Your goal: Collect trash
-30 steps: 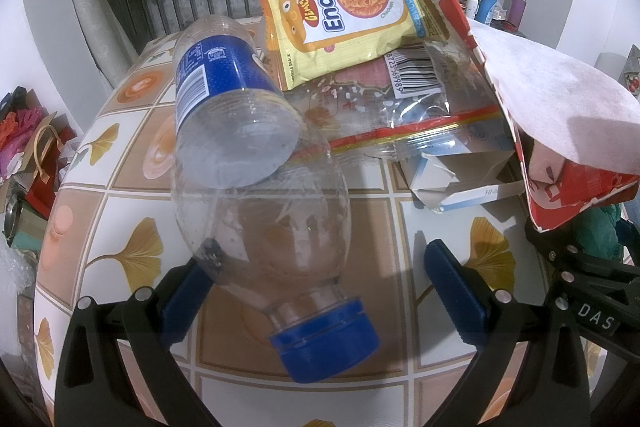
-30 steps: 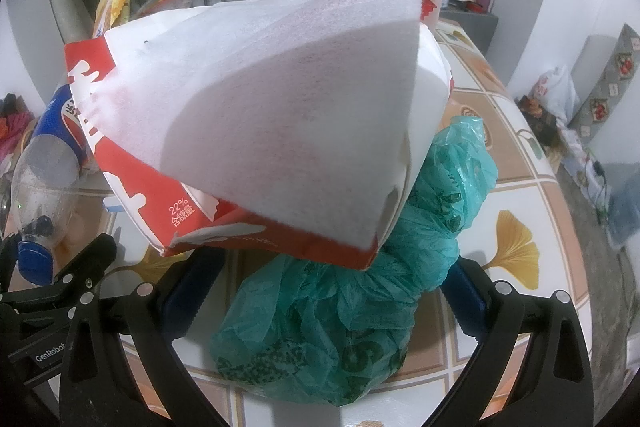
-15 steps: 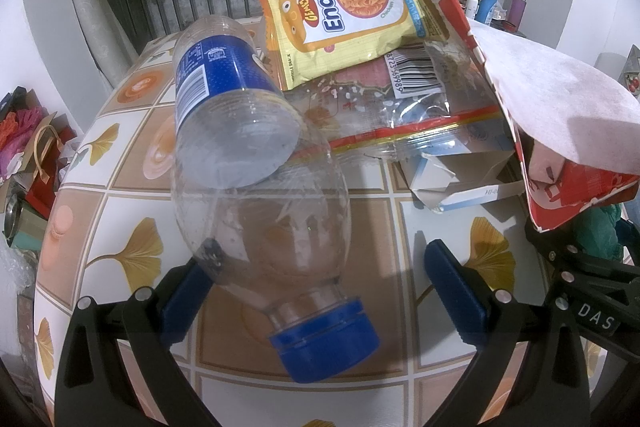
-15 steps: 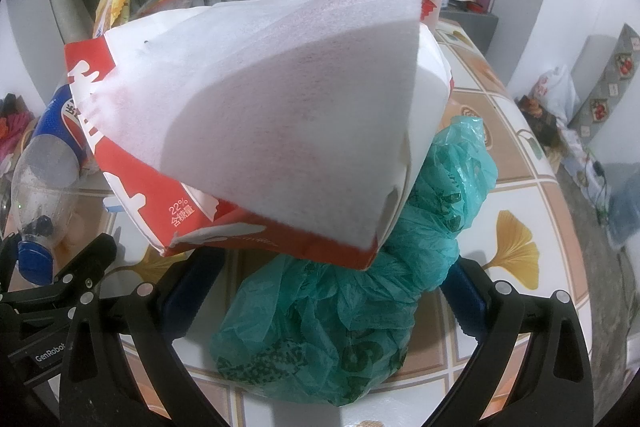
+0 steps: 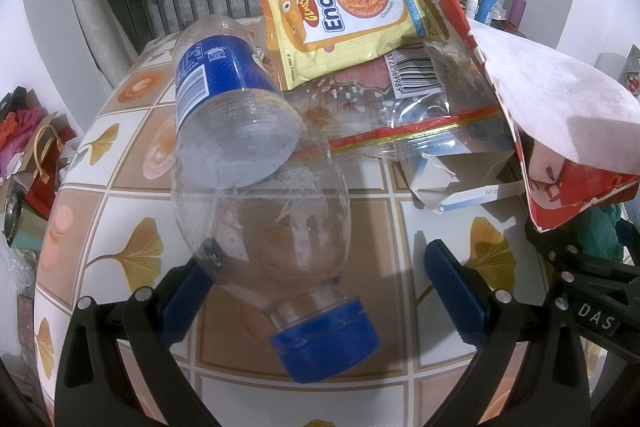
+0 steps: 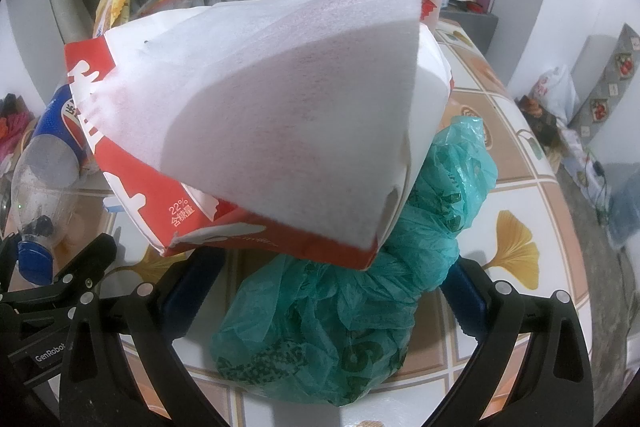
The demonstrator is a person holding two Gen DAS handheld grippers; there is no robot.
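Collection looks barely begun: the left gripper [image 5: 316, 281], fingers spread, straddles the bottle [image 5: 256, 179] lying on the table [image 5: 404, 395] (squeezing comes next), while the open right gripper [image 6: 332, 301] brackets the green bag [image 6: 344, 311].

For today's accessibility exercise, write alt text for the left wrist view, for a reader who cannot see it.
An open left gripper straddles a clear plastic bottle with a blue cap, lying on a tiled tablecloth. A blue-labelled bottle rests on it, with a yellow snack packet, a clear bag and a torn carton behind.
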